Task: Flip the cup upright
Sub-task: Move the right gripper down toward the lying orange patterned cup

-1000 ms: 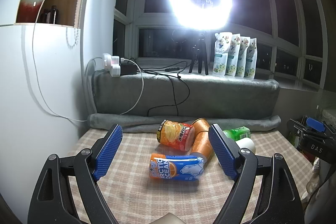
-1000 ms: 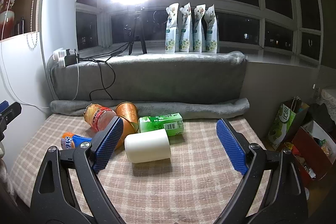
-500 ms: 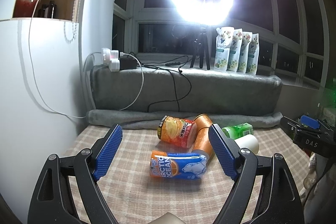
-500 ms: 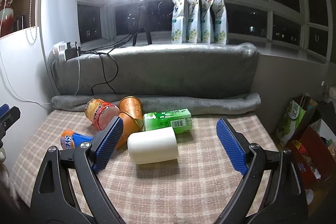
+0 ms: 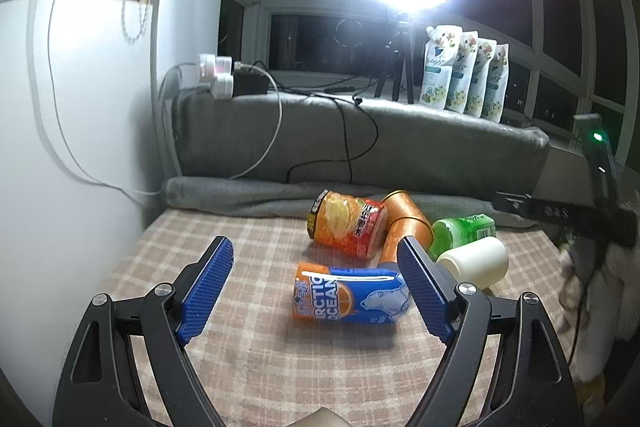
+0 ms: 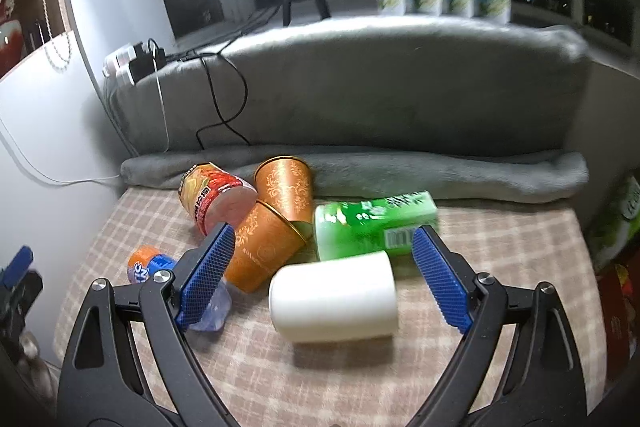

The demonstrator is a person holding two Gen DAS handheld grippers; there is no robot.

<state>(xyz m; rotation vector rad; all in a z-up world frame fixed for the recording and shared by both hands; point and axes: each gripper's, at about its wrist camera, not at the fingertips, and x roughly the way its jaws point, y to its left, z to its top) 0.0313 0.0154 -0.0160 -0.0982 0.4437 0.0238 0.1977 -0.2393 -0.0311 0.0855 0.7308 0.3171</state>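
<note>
In the right wrist view, the right hand-held gripper (image 6: pixel 320 267) stands wide open, its blue pads on either side of the white cup (image 6: pixel 334 301) without touching it. The cup lies on its side on the checked tabletop (image 6: pixel 360 379), closed base toward 9 o'clock. Just beyond it, at 12 o'clock, lies a green carton (image 6: pixel 372 227); at 10 o'clock two orange cups (image 6: pixel 276 219) lie nested, with a red snack tub (image 6: pixel 216 197) beside them. A grey blanket (image 6: pixel 400 99) backs the tabletop.

In the left wrist view, the left hand-held gripper (image 5: pixel 316 287) is also open and empty, with a blue-and-orange can (image 5: pixel 348 297) lying between its pads, farther out. The white cup (image 5: pixel 474 263) lies at 2 o'clock.
</note>
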